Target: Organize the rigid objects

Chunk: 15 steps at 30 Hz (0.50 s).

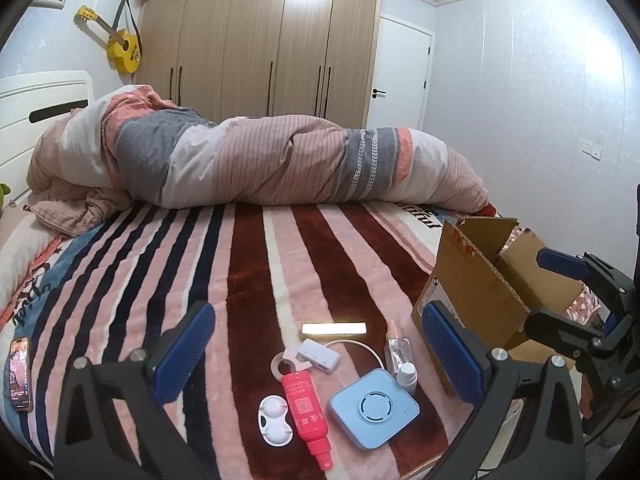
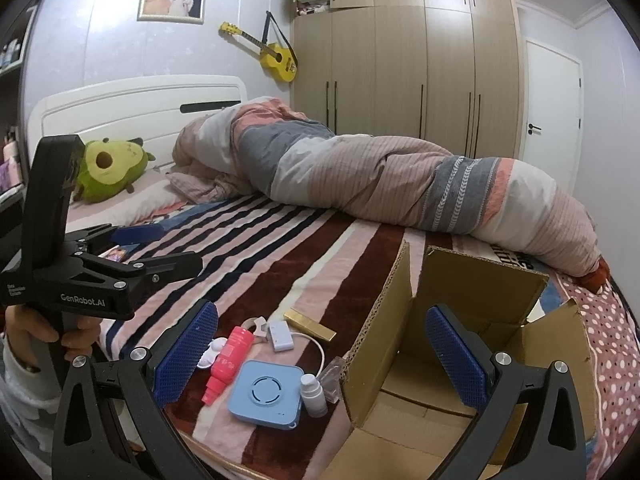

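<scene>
Small objects lie together on the striped bed blanket: a blue square device [image 1: 374, 408] [image 2: 266, 394], a red tube [image 1: 308, 412] [image 2: 228, 360], a white twin-dome case [image 1: 274, 420], a white hub with cable [image 1: 318, 354] [image 2: 280, 334], a small white bottle [image 1: 407, 376] [image 2: 313, 394], a clear bottle [image 1: 396, 346], a tape roll [image 1: 282, 362] and a gold bar [image 1: 334, 329] [image 2: 309, 320]. An open cardboard box [image 1: 480, 292] [image 2: 460, 344] stands to their right. My left gripper [image 1: 316, 356] is open above the objects. My right gripper [image 2: 322, 356] is open, over the box's left wall.
A phone [image 1: 20, 372] lies at the blanket's left edge. A rolled duvet [image 1: 260, 160] lies across the far side of the bed. A green plush toy [image 2: 112, 168] sits by the headboard. The wardrobe [image 1: 260, 40] and a yellow guitar [image 1: 120, 44] are behind.
</scene>
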Each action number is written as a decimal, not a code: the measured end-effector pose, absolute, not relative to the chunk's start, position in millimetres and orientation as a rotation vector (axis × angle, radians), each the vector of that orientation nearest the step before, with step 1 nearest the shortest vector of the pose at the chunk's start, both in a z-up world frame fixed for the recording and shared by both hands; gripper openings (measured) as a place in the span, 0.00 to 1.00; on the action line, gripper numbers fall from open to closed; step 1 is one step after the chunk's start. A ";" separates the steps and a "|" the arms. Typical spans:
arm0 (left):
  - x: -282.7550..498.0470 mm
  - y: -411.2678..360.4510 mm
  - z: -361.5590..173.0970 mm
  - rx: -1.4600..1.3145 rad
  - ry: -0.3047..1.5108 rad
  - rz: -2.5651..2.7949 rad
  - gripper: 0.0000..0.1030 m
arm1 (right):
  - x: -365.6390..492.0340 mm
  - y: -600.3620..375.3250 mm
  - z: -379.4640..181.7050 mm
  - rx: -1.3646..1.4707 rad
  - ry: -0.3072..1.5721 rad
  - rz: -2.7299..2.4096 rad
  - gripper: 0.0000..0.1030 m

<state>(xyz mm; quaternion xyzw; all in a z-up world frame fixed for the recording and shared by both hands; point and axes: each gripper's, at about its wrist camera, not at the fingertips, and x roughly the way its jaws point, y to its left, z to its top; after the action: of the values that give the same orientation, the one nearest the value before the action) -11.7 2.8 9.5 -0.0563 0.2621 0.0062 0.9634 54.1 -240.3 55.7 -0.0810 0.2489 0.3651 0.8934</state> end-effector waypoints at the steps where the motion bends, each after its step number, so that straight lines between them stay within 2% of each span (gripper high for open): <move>1: -11.6 3.2 9.5 -0.115 0.531 0.013 1.00 | 54.4 -240.0 55.5 -0.168 0.518 0.757 1.00; 15: -14.0 4.5 12.1 -0.120 0.528 0.010 1.00 | 56.3 -239.7 53.6 -0.160 0.516 0.755 1.00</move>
<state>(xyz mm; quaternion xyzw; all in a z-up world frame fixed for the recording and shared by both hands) -14.0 4.5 12.1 -0.0594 0.2609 0.0049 0.9635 56.3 -239.7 53.6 -0.0772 0.2490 0.3641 0.8941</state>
